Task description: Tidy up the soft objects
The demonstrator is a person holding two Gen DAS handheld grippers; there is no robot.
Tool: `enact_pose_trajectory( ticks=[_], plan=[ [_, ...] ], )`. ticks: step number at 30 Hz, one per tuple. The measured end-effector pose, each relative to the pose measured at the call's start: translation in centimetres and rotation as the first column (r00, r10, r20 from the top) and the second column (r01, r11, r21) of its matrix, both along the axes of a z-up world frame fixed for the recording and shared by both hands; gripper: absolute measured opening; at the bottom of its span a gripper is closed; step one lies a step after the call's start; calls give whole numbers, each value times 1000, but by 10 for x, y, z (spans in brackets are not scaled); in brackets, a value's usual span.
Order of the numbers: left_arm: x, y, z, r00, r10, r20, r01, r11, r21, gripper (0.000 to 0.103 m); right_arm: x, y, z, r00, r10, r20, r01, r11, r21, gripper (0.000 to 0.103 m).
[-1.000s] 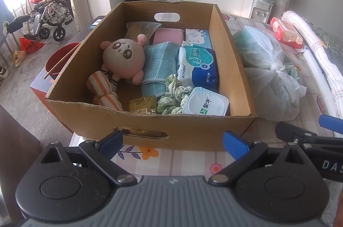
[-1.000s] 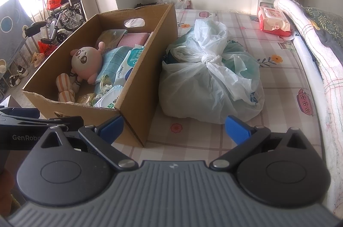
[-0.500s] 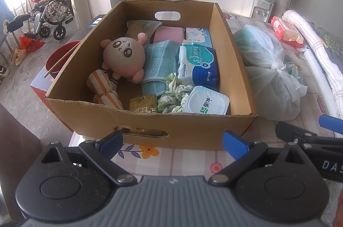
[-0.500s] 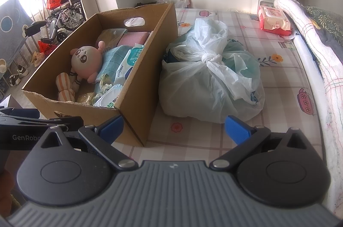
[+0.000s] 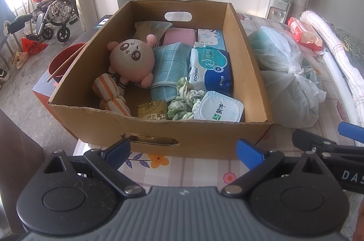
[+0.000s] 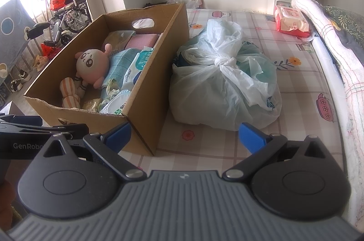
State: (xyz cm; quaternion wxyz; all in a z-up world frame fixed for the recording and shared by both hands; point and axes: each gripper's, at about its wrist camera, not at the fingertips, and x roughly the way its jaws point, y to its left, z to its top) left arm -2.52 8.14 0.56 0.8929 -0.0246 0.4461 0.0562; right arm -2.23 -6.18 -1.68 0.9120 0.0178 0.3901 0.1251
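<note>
Flowered tablecloth (image 6: 227, 145) fills the lower frame. Centre frame sits the cardboard box (image 5: 204, 138), packed with a pink plush toy (image 5: 132, 56) and teal towel (image 5: 168, 63). Right of it, the tied plastic bag (image 6: 225, 84). Left gripper (image 5: 183, 151) spread wide, empty; right gripper (image 6: 185, 135) likewise.

At the centre of the left wrist view, an open cardboard box (image 5: 198, 138) holds a pink plush doll (image 5: 133, 59) lying face-up at left, a folded teal towel (image 5: 169, 66) beside it, and a blue-white tissue pack (image 5: 210, 70) at right.
</note>
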Motion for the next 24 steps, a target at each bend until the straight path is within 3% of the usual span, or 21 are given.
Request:
enact_pose_trajectory(
  ticks=[24],
  plan=[
    [1, 1, 1, 1000, 3, -2, -3, 1000, -1, 100, -1, 1, -1, 1000, 5, 2, -5, 1000, -2, 101]
  ],
)
